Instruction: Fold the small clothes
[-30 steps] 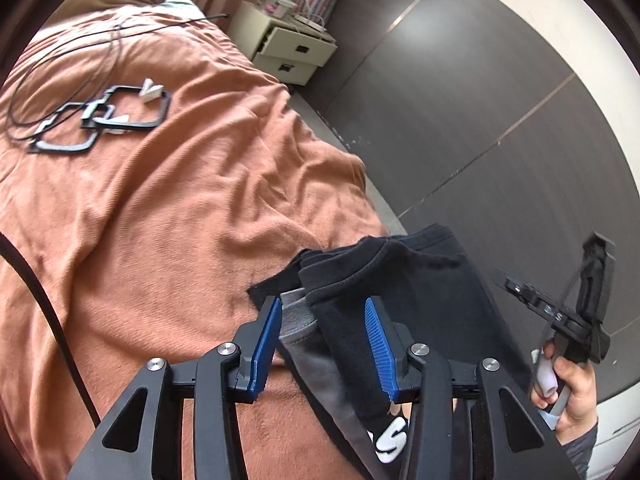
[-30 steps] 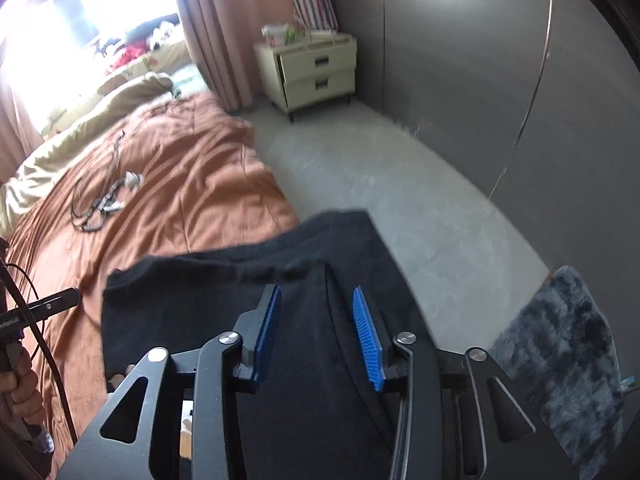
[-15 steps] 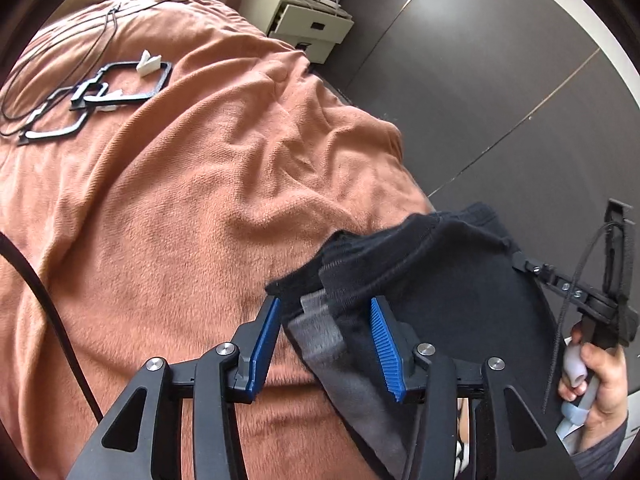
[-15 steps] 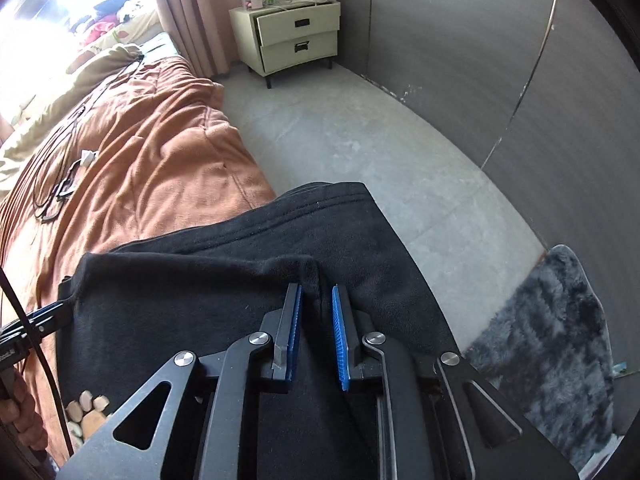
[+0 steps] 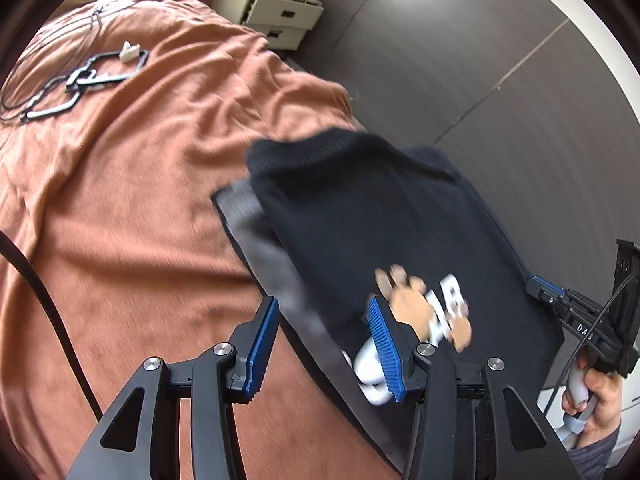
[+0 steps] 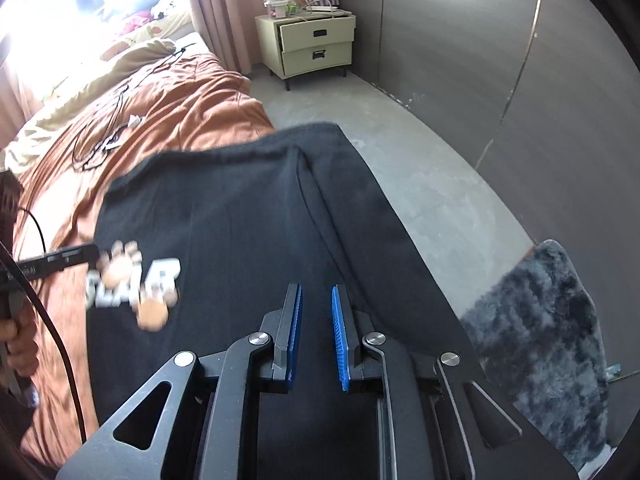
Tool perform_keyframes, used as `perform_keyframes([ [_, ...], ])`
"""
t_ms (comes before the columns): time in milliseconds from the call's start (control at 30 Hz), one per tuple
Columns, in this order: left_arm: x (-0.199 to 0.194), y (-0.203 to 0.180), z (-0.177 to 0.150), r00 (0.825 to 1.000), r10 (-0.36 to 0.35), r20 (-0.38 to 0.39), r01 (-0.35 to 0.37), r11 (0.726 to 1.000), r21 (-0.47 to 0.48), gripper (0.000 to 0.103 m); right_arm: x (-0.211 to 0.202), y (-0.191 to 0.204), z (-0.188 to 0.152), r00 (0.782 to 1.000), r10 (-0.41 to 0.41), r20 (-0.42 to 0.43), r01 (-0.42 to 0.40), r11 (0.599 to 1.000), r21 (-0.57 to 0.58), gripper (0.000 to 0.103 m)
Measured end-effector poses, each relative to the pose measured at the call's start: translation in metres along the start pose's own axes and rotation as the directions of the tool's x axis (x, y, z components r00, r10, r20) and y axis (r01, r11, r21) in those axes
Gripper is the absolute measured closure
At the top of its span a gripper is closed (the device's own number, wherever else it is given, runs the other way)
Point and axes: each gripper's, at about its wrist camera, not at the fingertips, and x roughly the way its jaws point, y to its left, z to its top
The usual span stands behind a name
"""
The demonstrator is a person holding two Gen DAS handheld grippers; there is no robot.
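A small black sweatshirt (image 5: 380,220) with a white and tan print (image 5: 432,312) lies on the orange bedspread (image 5: 132,184) at the bed's right edge, its grey inner side showing along the left. It also shows in the right wrist view (image 6: 240,232). My left gripper (image 5: 324,344) is open, its jaws astride the shirt's near left edge. My right gripper (image 6: 318,332) has its jaws close together, a narrow gap between them, over the shirt's right side; whether cloth sits between them is unclear.
Black cables and frames (image 5: 80,80) lie on the bedspread farther back. A cream nightstand (image 6: 316,48) stands by the curtain. Grey floor (image 6: 420,168) and a dark shaggy rug (image 6: 552,320) lie right of the bed. A dark wardrobe wall (image 5: 500,60) is beyond.
The sweatshirt has been pulled flatter and its print now shows. The right gripper's jaws went from wide open to nearly closed. The left gripper stays open.
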Motion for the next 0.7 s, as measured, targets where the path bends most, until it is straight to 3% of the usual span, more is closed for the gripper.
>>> perform_keyframes([
  [267, 0.004, -0.025, -0.041, 0.999, -0.013, -0.047, 0.015, 0.999, 0.044, 0.054, -0.024, -0.014, -0.049, 0.999, -0.021, 0.034, 0.019, 0.999, 0.042, 0.092],
  [400, 0.006, -0.031, -0.055, 0.998, -0.019, -0.060, 0.020, 0.999, 0.026, 0.054, -0.006, -0.006, -0.054, 0.994, -0.107, 0.026, 0.105, 0.994, 0.043, 0.093],
  [533, -0.018, -0.042, -0.069, 0.999, -0.024, -0.042, 0.026, 0.999, 0.047, 0.054, -0.015, 0.000, -0.047, 0.993, -0.122, 0.001, 0.121, 0.987, 0.104, 0.093],
  [700, -0.056, -0.046, -0.084, 1.000, -0.028, 0.002, 0.028, 0.999, 0.039, 0.054, -0.064, 0.016, -0.057, 0.994, -0.098, 0.056, 0.090, 0.988, 0.125, 0.090],
])
